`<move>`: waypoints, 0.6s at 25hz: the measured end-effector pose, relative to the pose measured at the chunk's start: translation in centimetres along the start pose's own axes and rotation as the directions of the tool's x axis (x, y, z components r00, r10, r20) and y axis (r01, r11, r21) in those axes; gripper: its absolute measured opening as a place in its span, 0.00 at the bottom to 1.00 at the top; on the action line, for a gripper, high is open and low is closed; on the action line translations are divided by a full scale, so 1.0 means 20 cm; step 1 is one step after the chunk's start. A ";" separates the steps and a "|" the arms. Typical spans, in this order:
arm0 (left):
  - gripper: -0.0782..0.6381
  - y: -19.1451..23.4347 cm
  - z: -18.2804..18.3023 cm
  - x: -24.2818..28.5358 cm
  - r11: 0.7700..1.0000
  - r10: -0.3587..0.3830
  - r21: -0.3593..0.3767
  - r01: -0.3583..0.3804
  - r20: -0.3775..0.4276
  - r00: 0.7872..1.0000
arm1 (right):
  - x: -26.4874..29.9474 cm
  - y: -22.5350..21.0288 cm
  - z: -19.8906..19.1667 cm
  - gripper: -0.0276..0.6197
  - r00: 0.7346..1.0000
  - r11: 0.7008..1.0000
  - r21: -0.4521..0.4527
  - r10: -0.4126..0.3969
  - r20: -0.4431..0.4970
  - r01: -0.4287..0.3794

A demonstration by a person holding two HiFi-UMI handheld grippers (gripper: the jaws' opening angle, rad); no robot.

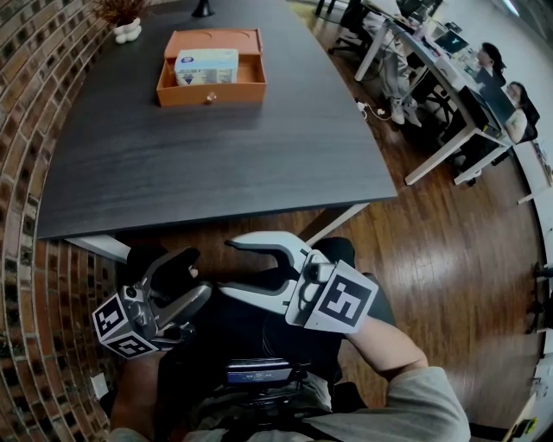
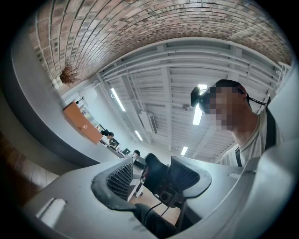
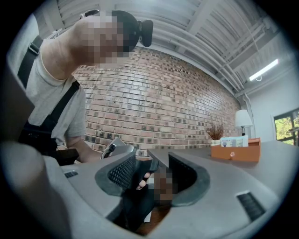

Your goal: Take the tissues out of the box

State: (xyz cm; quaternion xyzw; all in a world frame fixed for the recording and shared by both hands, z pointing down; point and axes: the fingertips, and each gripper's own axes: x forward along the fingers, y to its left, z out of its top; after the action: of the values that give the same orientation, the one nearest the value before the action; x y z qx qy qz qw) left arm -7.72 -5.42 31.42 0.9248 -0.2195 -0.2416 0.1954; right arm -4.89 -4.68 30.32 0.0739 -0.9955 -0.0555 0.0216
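Note:
An orange open-topped box (image 1: 210,91) stands at the far end of the dark table (image 1: 216,164). A pale blue tissue pack (image 1: 207,66) lies inside it. Both grippers hang below the table's near edge, over the person's lap and far from the box. My left gripper (image 1: 164,261), with black jaws, is open and holds nothing. The white-jawed right gripper (image 1: 226,268) is open too, also with nothing in it. In the right gripper view the box (image 3: 236,152) and the tissue pack (image 3: 233,141) show far off to the right. The left gripper view points up, with the box (image 2: 81,122) at its left.
A brick wall (image 1: 34,104) runs along the table's left side. A small plant in a white pot (image 1: 126,28) and a lamp base (image 1: 203,10) stand at the table's far end. Desks with seated people (image 1: 492,78) fill the right, beyond wooden floor (image 1: 449,259).

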 end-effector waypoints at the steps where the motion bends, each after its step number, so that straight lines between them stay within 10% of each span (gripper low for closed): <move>1: 0.45 0.00 0.00 0.00 1.000 0.000 0.000 0.000 -0.001 1.000 | 0.00 0.00 0.00 0.38 1.000 1.000 -0.001 0.001 -0.001 -0.001; 15: 0.45 0.00 -0.01 0.00 1.000 0.001 -0.006 -0.001 -0.007 1.000 | 0.00 0.01 0.00 0.38 1.000 1.000 0.005 0.004 -0.004 -0.004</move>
State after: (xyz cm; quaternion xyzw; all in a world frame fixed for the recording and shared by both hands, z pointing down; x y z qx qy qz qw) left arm -7.60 -5.41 31.53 0.9249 -0.2185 -0.2391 0.1991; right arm -4.95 -4.58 30.37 0.0723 -0.9957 -0.0530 0.0233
